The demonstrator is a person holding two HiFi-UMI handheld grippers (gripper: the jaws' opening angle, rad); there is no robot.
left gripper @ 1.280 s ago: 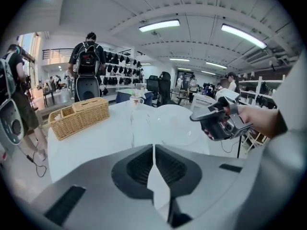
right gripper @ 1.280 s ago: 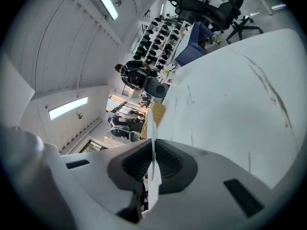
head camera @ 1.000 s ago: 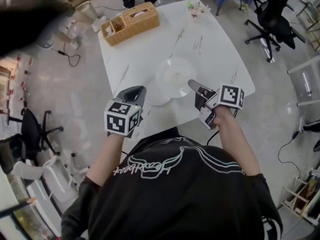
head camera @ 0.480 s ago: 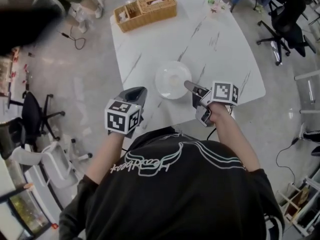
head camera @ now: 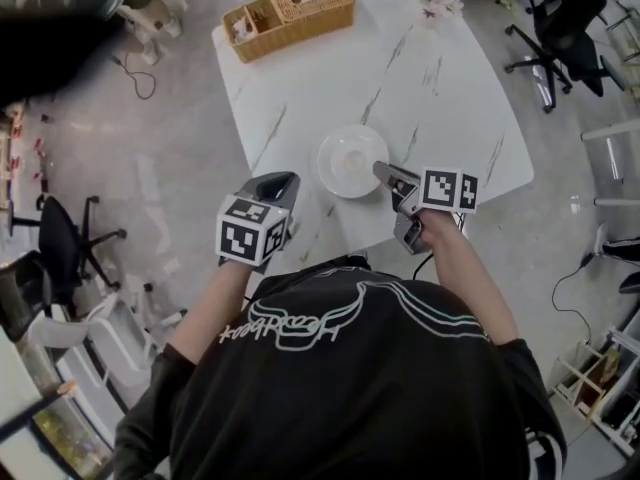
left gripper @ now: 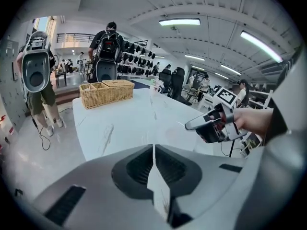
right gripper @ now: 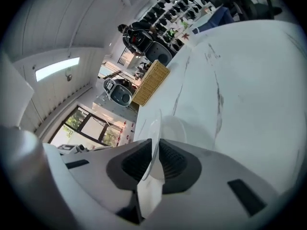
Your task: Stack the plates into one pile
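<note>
Right gripper (head camera: pixel 381 169) tight on plate (head camera: pixel 347 158) rim; left gripper (head camera: pixel 282 181) closed, empty — basket (head camera: pixel 290 13), perhaps flowers (head camera: pixel 440 2), beyond.

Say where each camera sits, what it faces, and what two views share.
Head view: on the head, steeply down at table, plate, left gripper, right gripper; arms, torso show.
Left gripper view: on that gripper, facing the basket; right hand shows.
Right gripper view: on that gripper, facing the plate's rim.
Shared: basket, in all three.

Plates (head camera: pixel 350 160) nearby, wicker basket (head camera: pixel 290 15) far corner
</note>
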